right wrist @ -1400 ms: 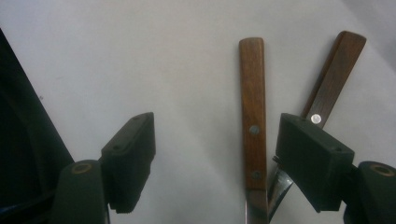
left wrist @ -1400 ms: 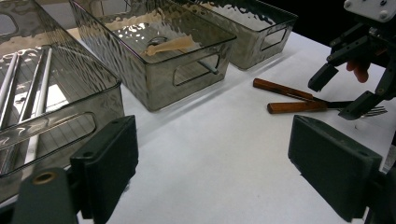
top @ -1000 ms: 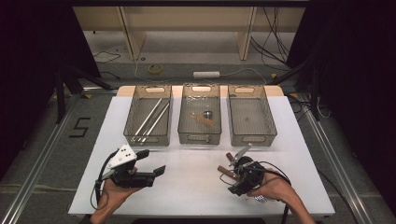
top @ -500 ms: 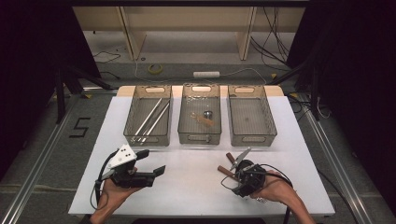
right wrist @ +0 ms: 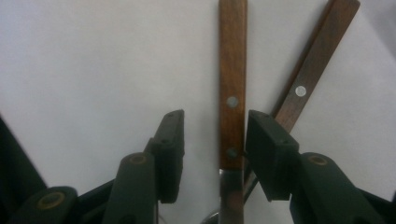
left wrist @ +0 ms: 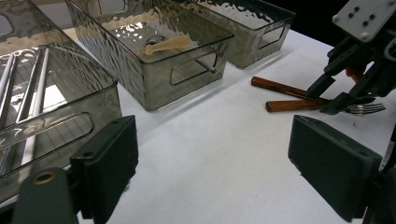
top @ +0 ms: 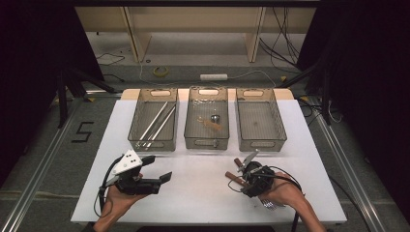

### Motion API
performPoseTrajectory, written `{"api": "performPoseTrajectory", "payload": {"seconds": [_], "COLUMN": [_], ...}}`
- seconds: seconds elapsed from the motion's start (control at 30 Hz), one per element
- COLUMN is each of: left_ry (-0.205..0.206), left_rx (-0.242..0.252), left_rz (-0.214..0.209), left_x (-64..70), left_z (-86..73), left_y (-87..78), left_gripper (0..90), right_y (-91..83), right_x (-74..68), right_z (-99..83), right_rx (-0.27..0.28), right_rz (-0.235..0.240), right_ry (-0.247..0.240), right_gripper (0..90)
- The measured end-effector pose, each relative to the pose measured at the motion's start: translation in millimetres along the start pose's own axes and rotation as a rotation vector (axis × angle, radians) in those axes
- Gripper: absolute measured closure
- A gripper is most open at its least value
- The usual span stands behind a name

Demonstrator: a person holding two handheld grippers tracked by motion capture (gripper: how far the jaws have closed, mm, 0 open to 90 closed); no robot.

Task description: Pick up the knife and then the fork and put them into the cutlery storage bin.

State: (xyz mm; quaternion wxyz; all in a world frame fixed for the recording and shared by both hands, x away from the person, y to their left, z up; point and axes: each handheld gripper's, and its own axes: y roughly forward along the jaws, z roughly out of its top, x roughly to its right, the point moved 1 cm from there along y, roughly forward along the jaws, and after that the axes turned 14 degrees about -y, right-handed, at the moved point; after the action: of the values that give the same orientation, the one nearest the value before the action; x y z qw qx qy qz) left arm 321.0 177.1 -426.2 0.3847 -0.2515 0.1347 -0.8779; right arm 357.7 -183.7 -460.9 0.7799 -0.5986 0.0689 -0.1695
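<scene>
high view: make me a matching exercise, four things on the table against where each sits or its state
Things:
1. metal rods
2. wooden-handled cutlery
3. right bin
4. left gripper

Places or states:
a. on the white table by the right gripper
b. nothing in it
c. in the left bin
d. open, gripping nothing

Pairs: 1-c, 2-a, 3-b, 4-d

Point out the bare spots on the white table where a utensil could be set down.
Free: the broad strip of table between the left gripper and right gripper, in front of the three bins. Also the left edge beside the left bin. Crowded: around the two wooden-handled utensils under the right gripper.
</scene>
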Motion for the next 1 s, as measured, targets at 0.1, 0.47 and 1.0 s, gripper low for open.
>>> {"api": "performPoseTrajectory", "payload": {"seconds": [0.1,0.47,1.0], "left_ry": [-0.002,0.000,0.000], "left_rx": [0.000,0.000,0.000], "left_rz": [-0.001,-0.001,0.000], "left_x": [0.1,0.5,0.7], "left_z": [0.0,-0.1,0.0], "left_y": [0.1,0.2,0.3], "left_gripper": [15.4,15.4,15.4], "right_y": [3.0,8.1,8.4], "right_x": [1.7,4.5,4.1], "right_z": [0.6,2.1,6.8], "right_rx": [-0.016,-0.045,-0.082], "right_rz": [-0.004,0.017,0.020], "right_ry": [0.004,-0.013,-0.048], "right_gripper": [62.0,71.7,77.0]}}
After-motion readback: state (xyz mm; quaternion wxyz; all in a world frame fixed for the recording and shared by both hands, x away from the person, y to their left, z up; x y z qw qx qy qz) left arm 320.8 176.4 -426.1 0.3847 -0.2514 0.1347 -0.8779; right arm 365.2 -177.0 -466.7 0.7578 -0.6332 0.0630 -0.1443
